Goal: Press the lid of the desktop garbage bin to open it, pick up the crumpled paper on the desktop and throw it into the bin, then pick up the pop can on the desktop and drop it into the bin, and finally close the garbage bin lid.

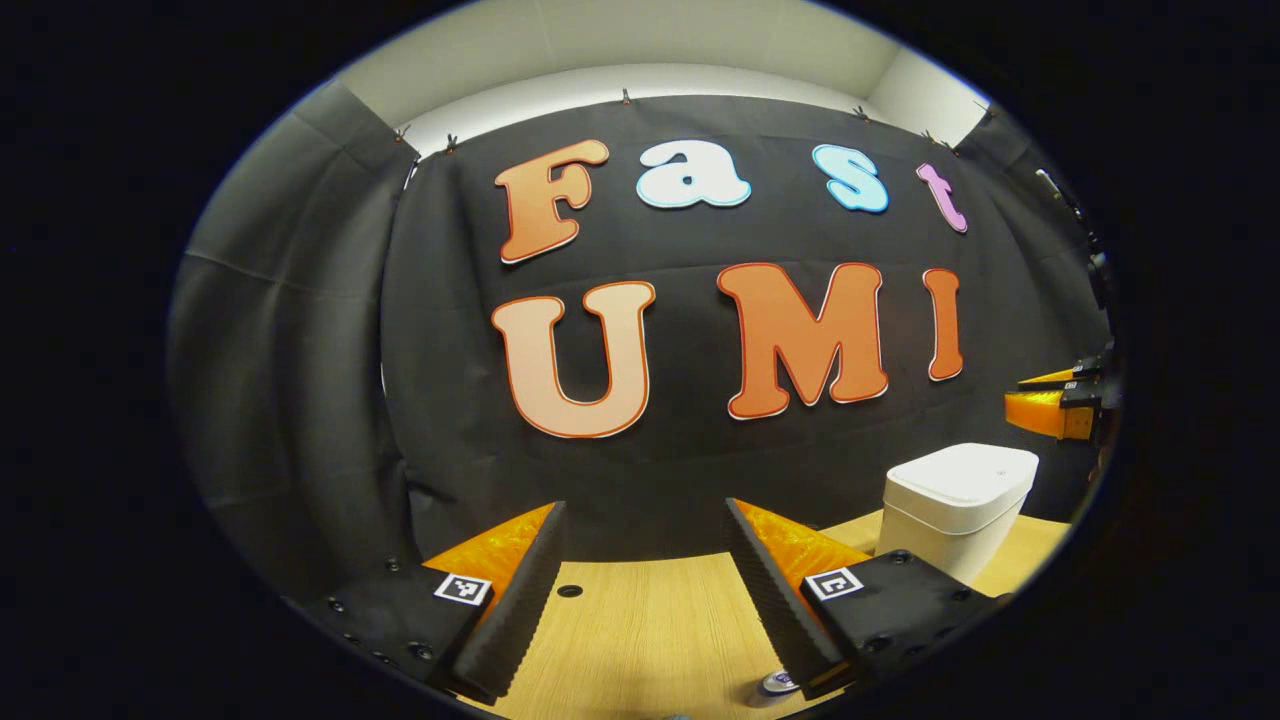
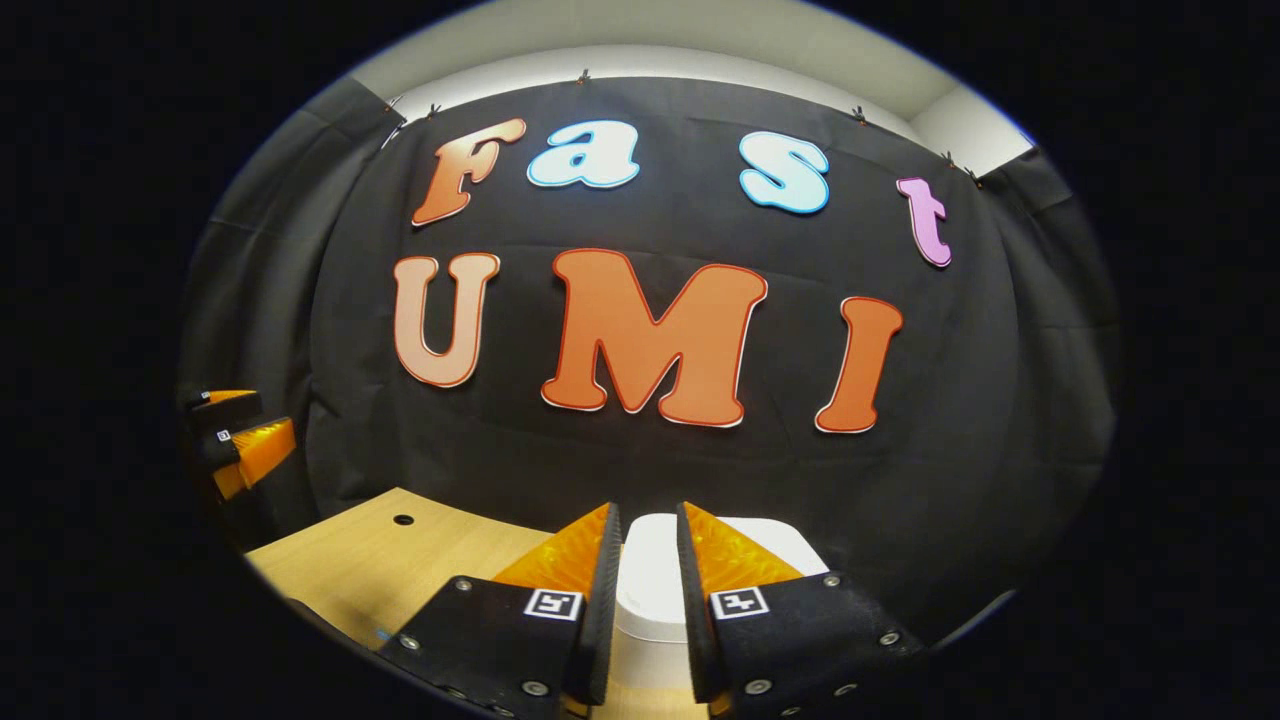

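My left gripper [image 1: 640,560] is wide apart over the desk [image 1: 640,620]; the bin [image 1: 958,505], lid down, sits off to its right; my right gripper [image 2: 648,570] is nearly together, above the bin; the can [image 1: 775,685] is under my left gripper.

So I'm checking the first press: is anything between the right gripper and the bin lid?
Nothing visible. The right gripper faces the white bin with its lid down, and only open air shows between them.
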